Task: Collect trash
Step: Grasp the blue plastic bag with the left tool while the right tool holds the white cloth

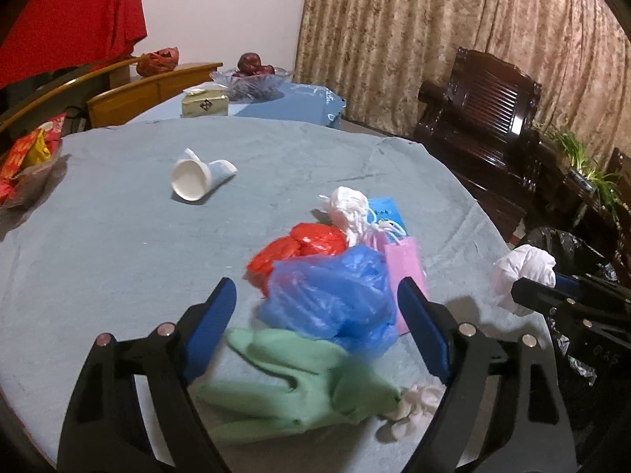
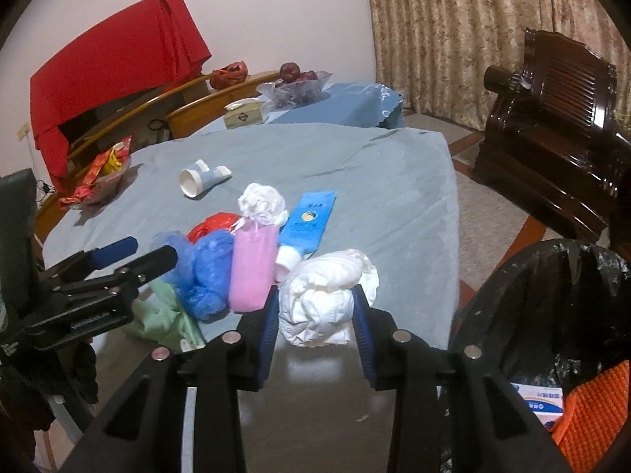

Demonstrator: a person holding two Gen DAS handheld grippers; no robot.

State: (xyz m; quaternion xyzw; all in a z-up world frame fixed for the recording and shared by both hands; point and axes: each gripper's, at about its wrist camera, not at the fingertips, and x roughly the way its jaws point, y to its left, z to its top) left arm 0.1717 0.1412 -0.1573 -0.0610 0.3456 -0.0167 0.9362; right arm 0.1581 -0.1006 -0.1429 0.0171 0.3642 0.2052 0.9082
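Transfer is in hand: a white crumpled bag is clamped in the right gripper past the table's near edge, to be released into the black-lined bin, while the left gripper, jaws spread, is poised over the blue bag.

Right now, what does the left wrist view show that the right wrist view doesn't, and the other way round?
Only the left wrist view: potted green plants by the dark chair.
Only the right wrist view: the inside of the black-lined trash bin, with a printed box and something orange.
Both: the blue plastic bag, pink bag, paper cup, and the white wad in the right gripper.
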